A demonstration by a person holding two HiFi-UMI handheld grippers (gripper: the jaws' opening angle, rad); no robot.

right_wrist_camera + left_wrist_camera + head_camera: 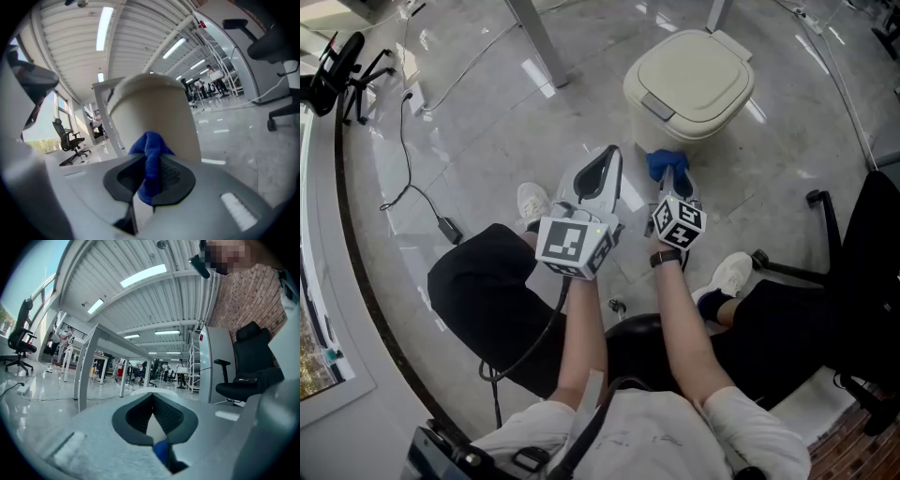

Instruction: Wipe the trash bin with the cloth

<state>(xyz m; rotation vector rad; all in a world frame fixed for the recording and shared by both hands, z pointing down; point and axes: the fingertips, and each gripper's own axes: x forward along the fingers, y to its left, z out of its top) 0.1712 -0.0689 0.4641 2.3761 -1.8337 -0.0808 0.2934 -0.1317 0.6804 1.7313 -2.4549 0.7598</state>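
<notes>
Evidently the wiping is about to begin rather than under way. The right claw [151, 157] is clamped on the blue cloth [149, 145], and a wad of it bulges past the tips, probably so that fabric rather than plastic meets the surface. It points at the near side wall of the cream trash bin [689, 89], which stands on the floor [478, 141] with its lid down, just ahead of the seated person's feet. The cloth sits low against that wall, and whether it actually touches I cannot tell.

The left claw [153, 397] has its tips together with nothing gripped. It hangs just beside the right one, aimed a little to the left of the bin, likely parked clear of the stroke or ready to steady the bin if it slides.

As I judge it, the next move needs the wad pressed flat on the wall and drawn along it. A light bin on a glossy floor could skid away under that push.
</notes>
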